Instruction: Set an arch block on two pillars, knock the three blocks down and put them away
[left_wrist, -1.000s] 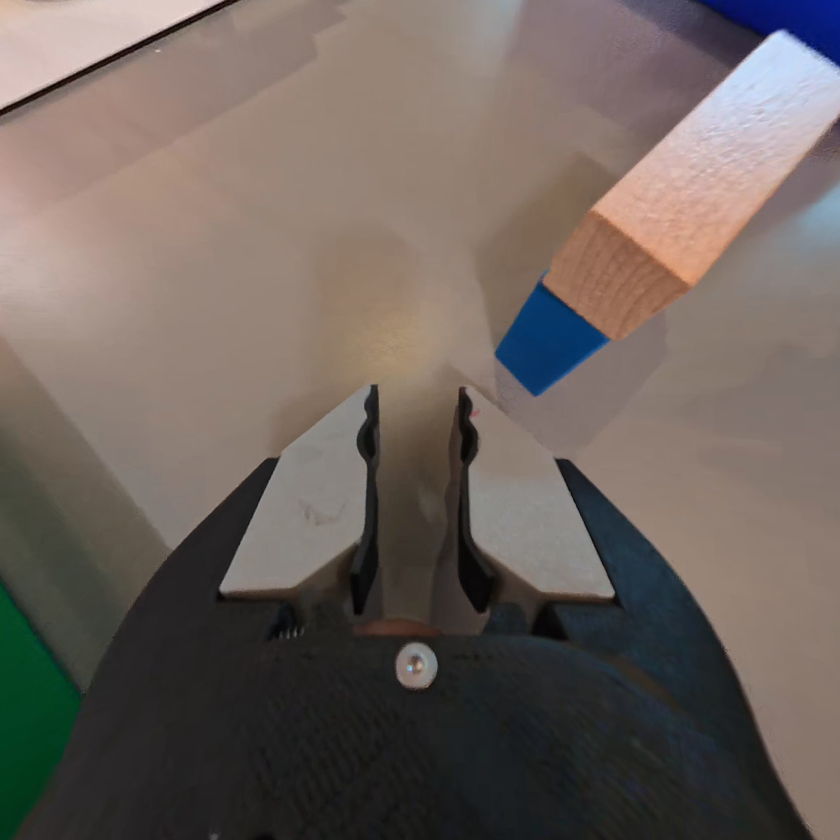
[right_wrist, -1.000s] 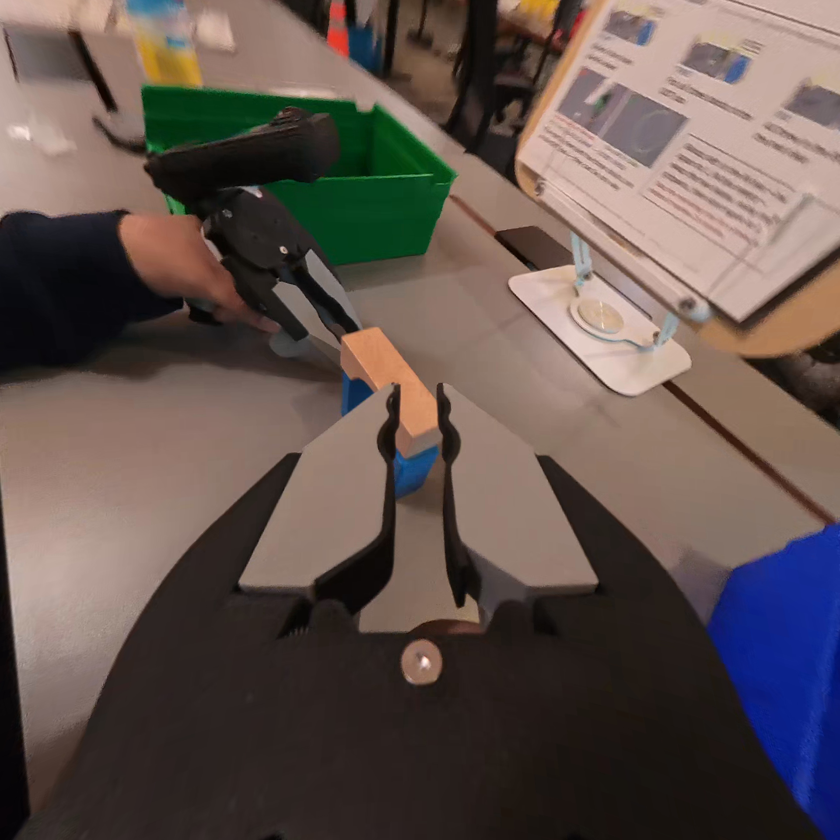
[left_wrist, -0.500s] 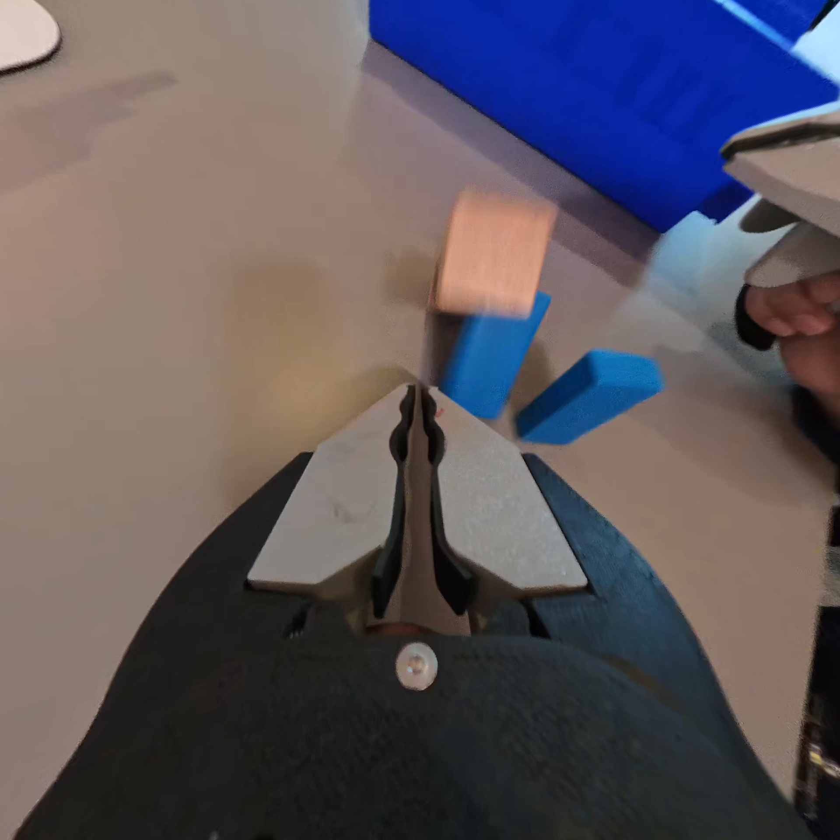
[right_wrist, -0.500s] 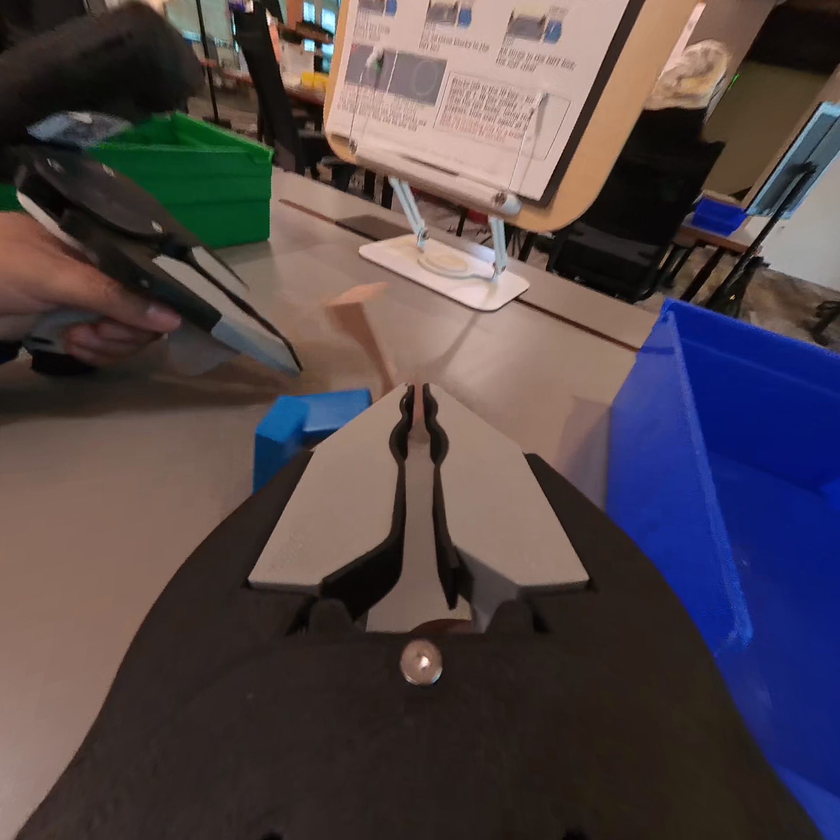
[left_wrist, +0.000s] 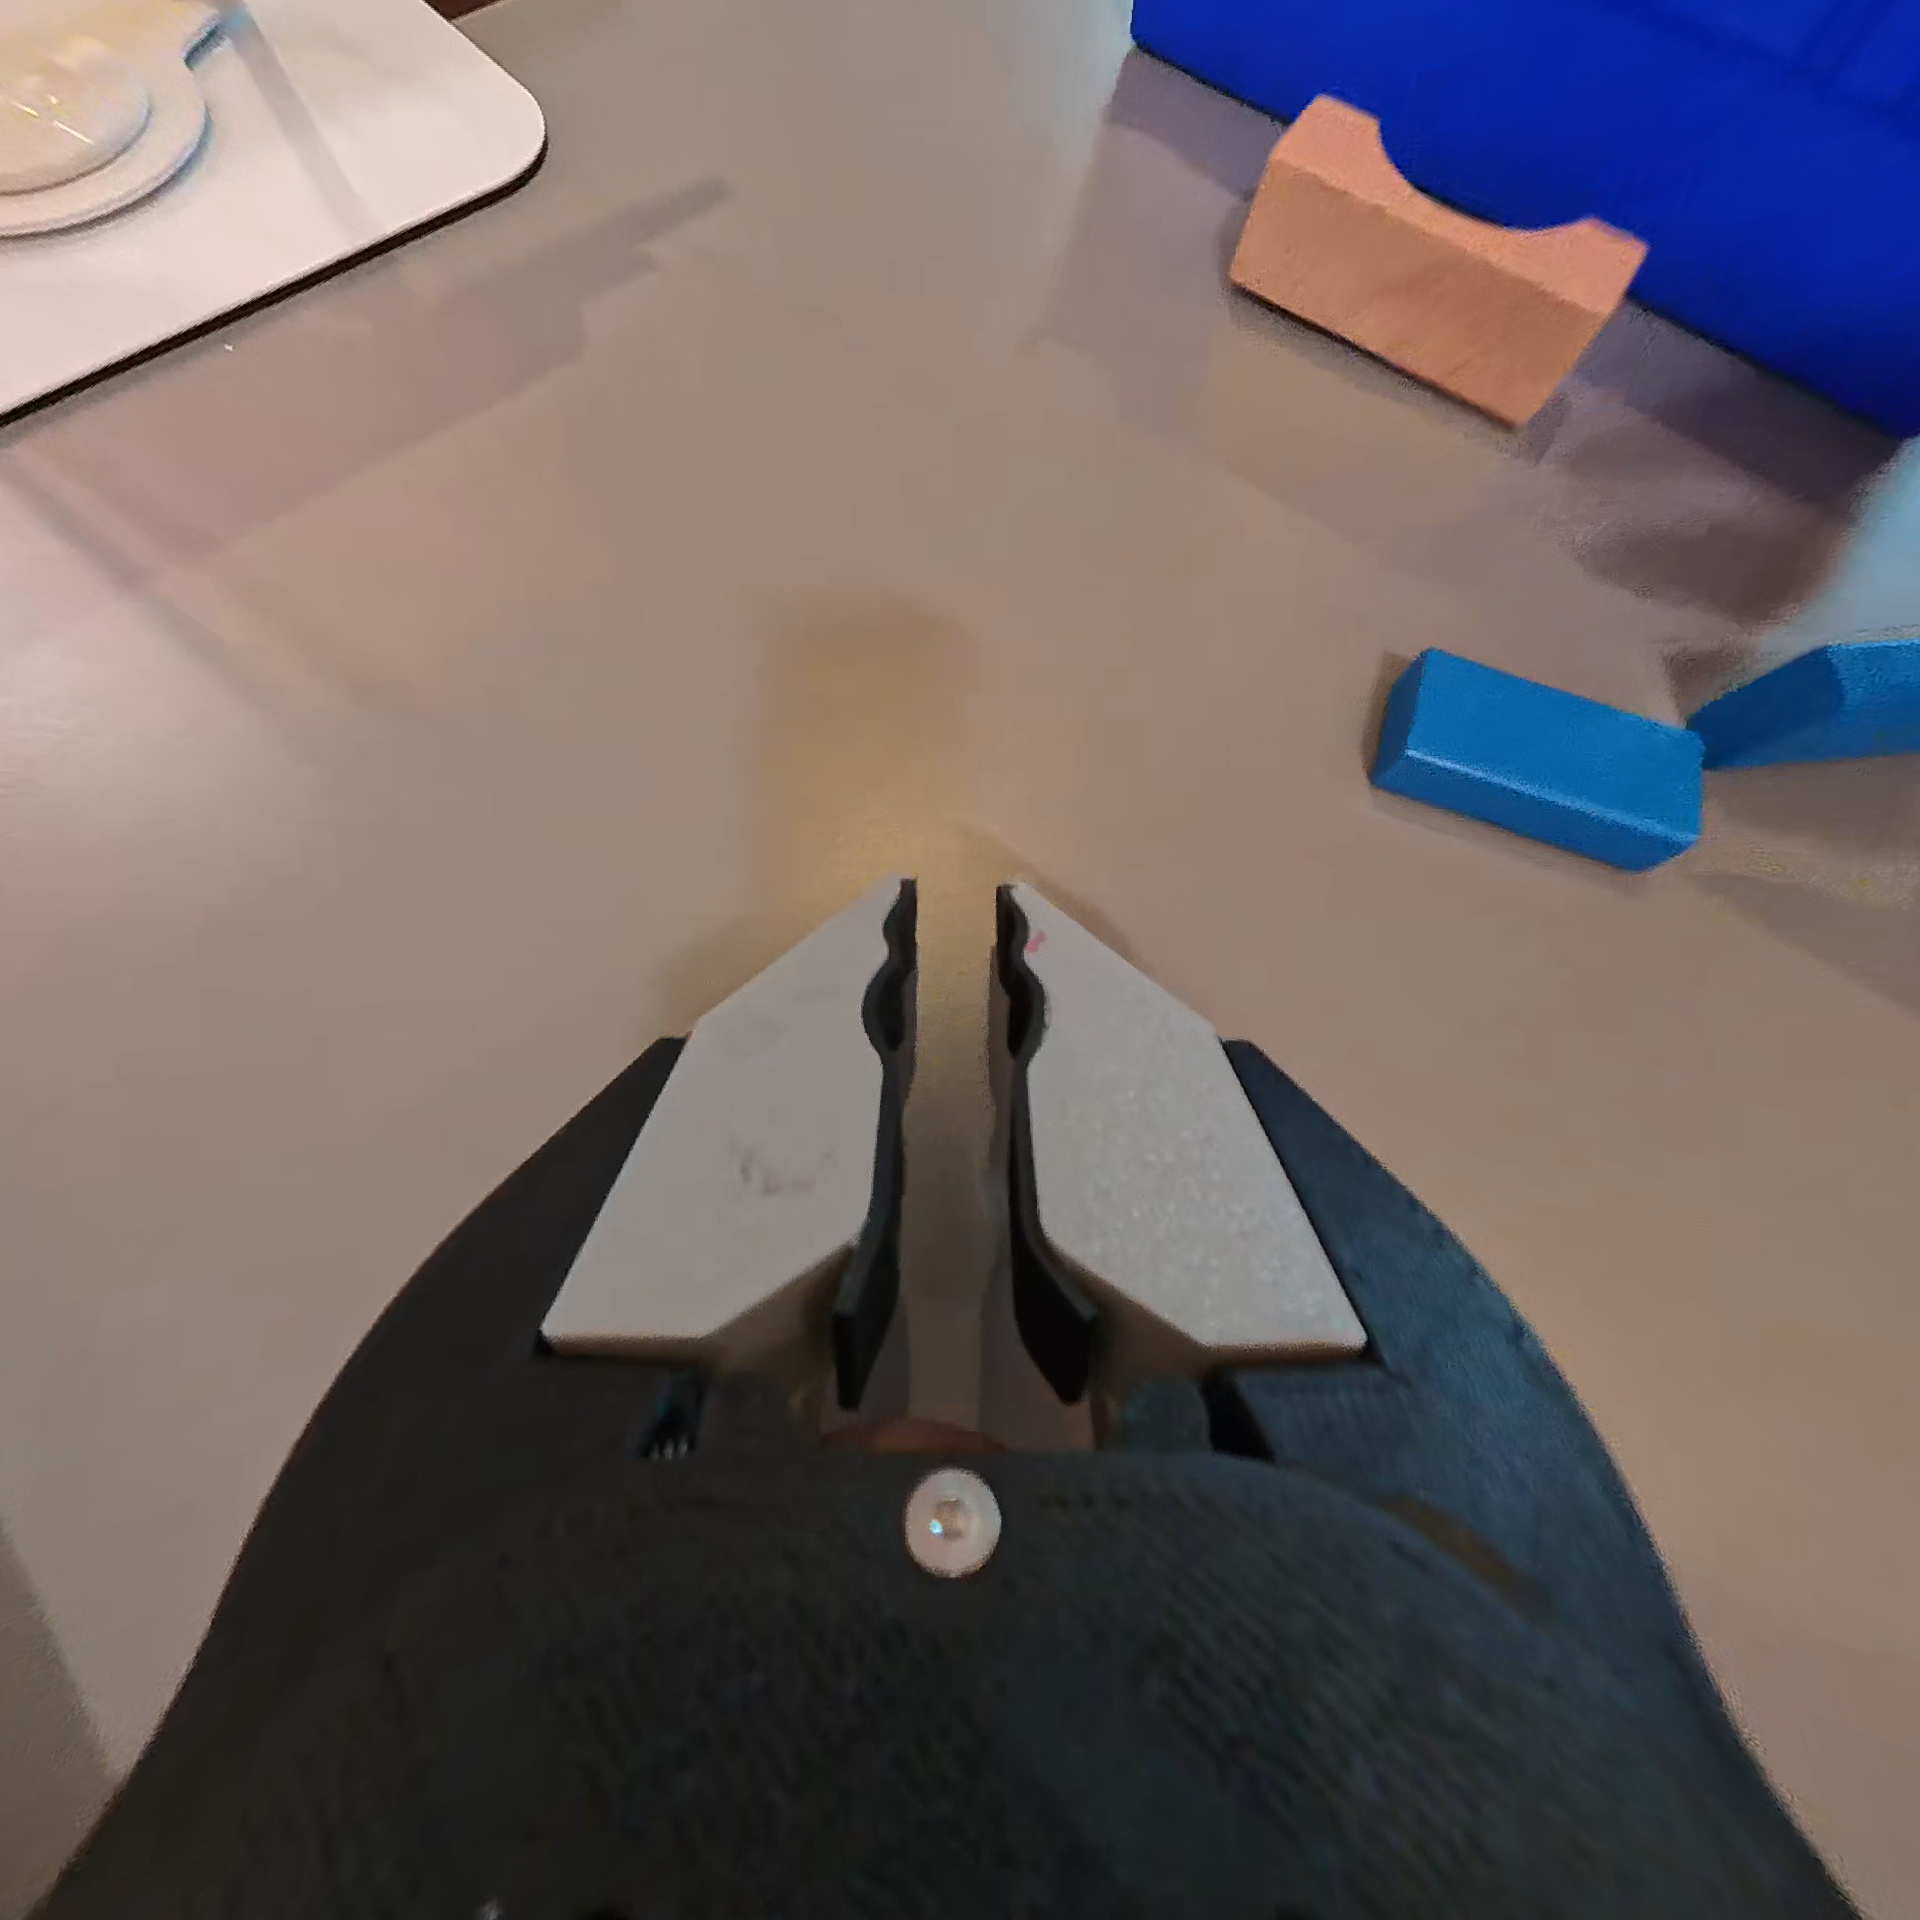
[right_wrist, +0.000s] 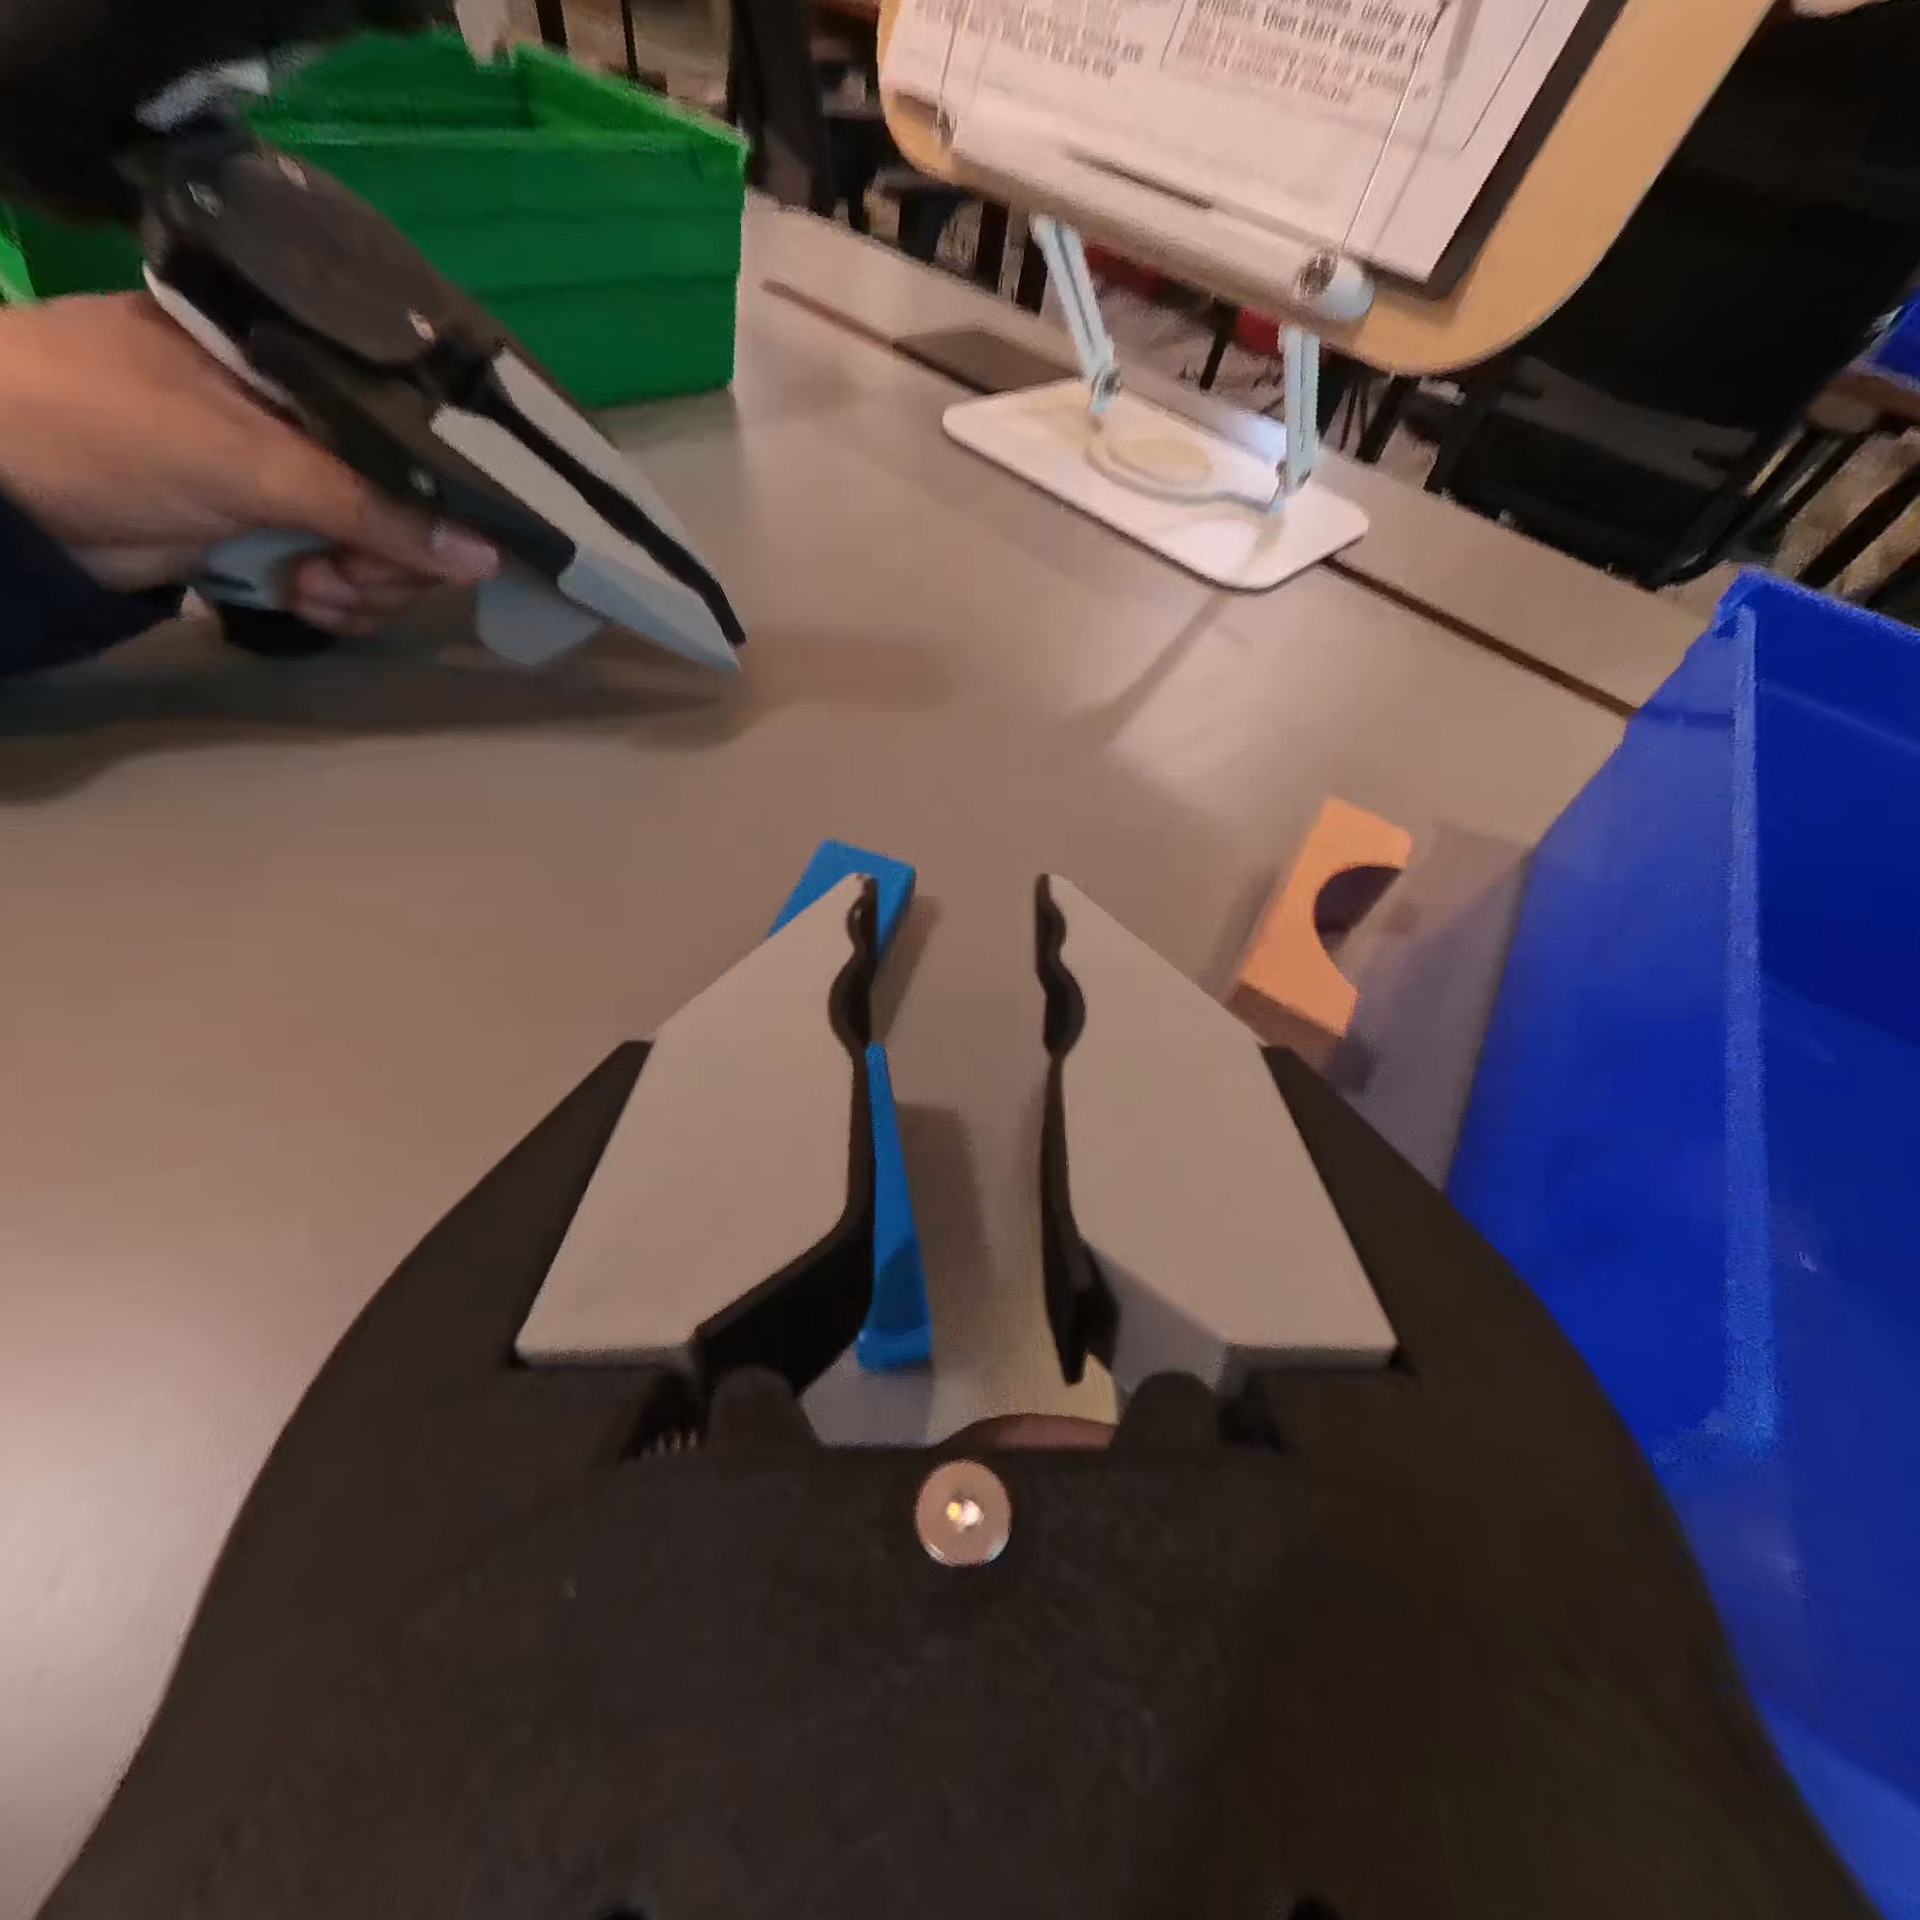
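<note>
Half a second earlier the arch (left_wrist: 1434, 265) was caught mid-fall above a tilting pillar; now it lies still on the table (left_wrist: 623, 675), notch turned toward the blue bin (left_wrist: 1662, 156) and just beside its wall. Both pillars are down: one pillar (left_wrist: 1538, 758) lies flat, and the second pillar (left_wrist: 1813, 701) is seen touching its end at the frame edge, partly blurred. The left gripper (left_wrist: 956, 894), nearly closed before, is now parted by a narrow gap with nothing between its jaws. The right gripper (right_wrist: 951, 899) has gone from almost closed to wider apart; it is lowered over a pillar (right_wrist: 894, 1195), which shows in the gap against the left finger, but no grip is made. In the right wrist view the left gripper is held low by a hand (right_wrist: 156, 447), tips angled down close to the table, with a green bin (right_wrist: 520, 197) behind it and a document stand (right_wrist: 1153, 457) farther back.
</note>
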